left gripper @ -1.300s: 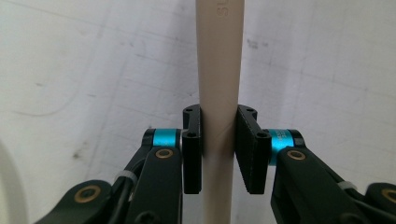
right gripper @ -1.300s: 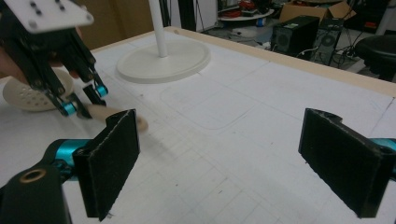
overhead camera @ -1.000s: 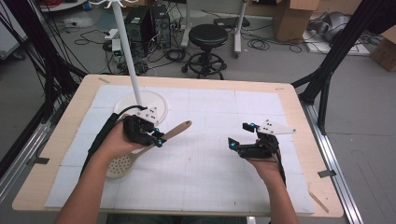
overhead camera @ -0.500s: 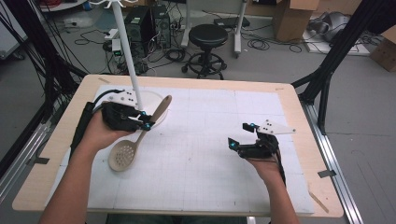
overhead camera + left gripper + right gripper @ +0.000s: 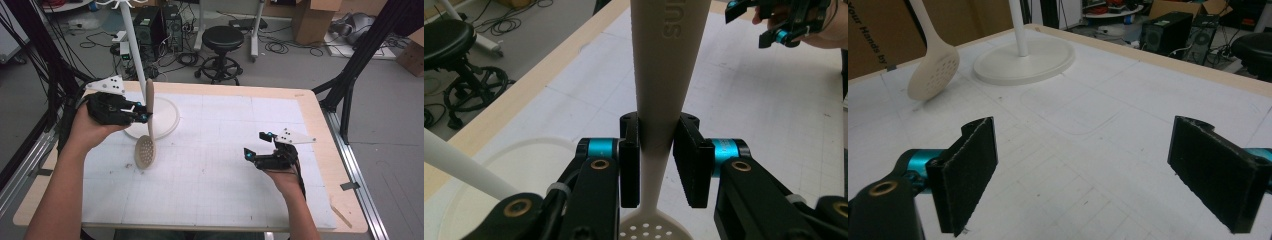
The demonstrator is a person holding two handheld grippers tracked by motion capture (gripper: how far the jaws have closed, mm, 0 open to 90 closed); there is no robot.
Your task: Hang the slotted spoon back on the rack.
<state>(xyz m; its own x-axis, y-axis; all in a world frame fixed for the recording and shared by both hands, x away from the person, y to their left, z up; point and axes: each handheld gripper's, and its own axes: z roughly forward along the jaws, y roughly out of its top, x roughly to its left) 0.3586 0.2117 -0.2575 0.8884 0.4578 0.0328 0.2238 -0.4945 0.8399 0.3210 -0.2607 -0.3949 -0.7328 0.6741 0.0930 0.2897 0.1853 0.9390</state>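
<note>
The left gripper (image 5: 141, 118) holds a slotted spoon (image 5: 146, 145) by its handle, with both jaws clamped on the shaft. The spoon hangs almost upright, its perforated bowl down and close above the mat (image 5: 210, 165), just in front of the round base (image 5: 162, 122) of a white stand (image 5: 134, 45). In the left gripper view the 2 pads (image 5: 630, 160) press the handle from both sides, a little above the bowl.

The work in hand looks like bringing the spoon to the stand, probably to hang it on a hook at the top — but the hooks are mostly cut off at the picture's edge, so I cannot tell which one is free. To do this step well, the grip should stay firm and low on the handle, so the top end is free to meet a hook. The spoon should rise straight up beside the pole, not swing, because the pole is very near and a knock could tip the stand.

No container is on the table; the stand's base is flat and carries nothing.

The right gripper (image 5: 261, 145) rests on the mat at the right side, well apart from the spoon, its 2 jaws wide apart and holding nothing.
</note>
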